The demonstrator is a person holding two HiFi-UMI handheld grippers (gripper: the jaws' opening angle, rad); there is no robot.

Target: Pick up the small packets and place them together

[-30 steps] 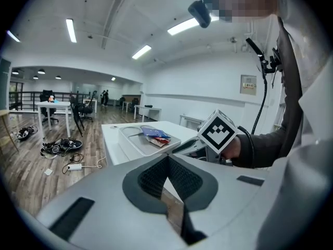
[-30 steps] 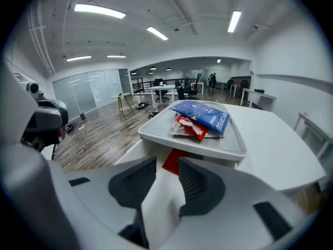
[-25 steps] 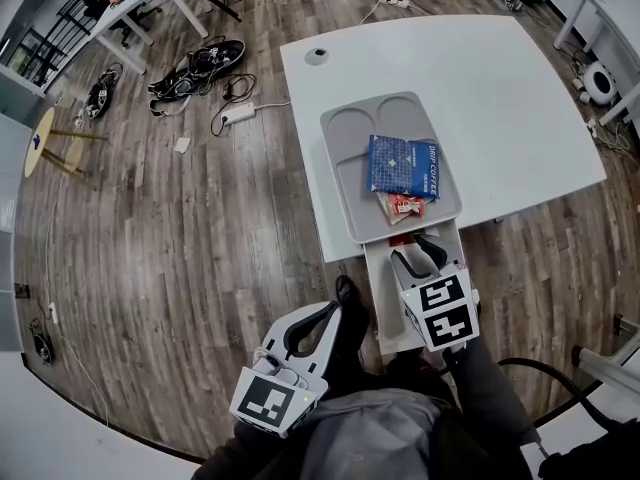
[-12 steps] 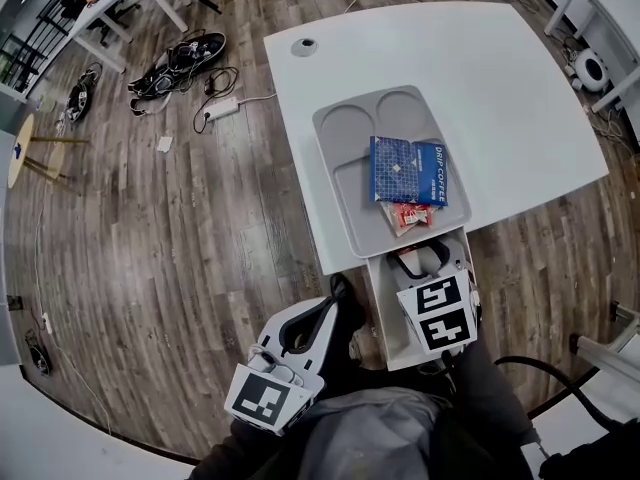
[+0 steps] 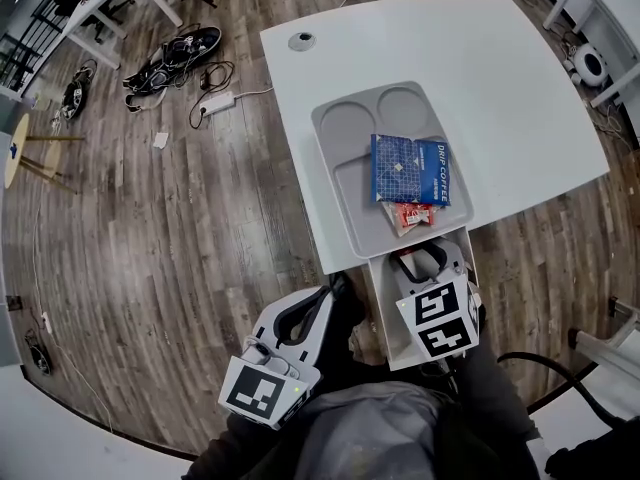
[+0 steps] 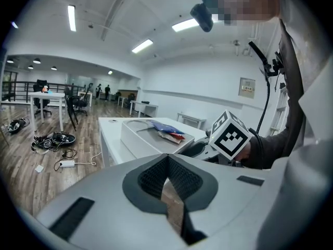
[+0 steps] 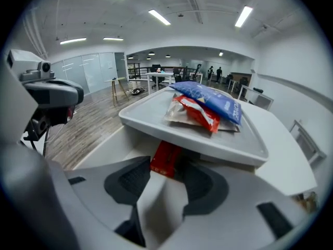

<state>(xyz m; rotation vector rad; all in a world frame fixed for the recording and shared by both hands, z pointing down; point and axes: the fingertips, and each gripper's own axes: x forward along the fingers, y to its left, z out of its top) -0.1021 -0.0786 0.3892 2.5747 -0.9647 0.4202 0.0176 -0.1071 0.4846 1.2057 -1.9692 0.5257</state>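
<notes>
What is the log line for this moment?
right claw: closing in drawer, red packet between jaw tips, not gripped | left claw: shut, empty

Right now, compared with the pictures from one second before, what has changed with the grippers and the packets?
Almost nothing moved. The right gripper remains in the white drawer. Its fingers are closing, with the red packet at their tips but not pressed yet. Nothing was taken or let go. The left gripper stays low, shut and empty. The blue packet and the red-and-white packet lie unmoved on the tray.
</notes>
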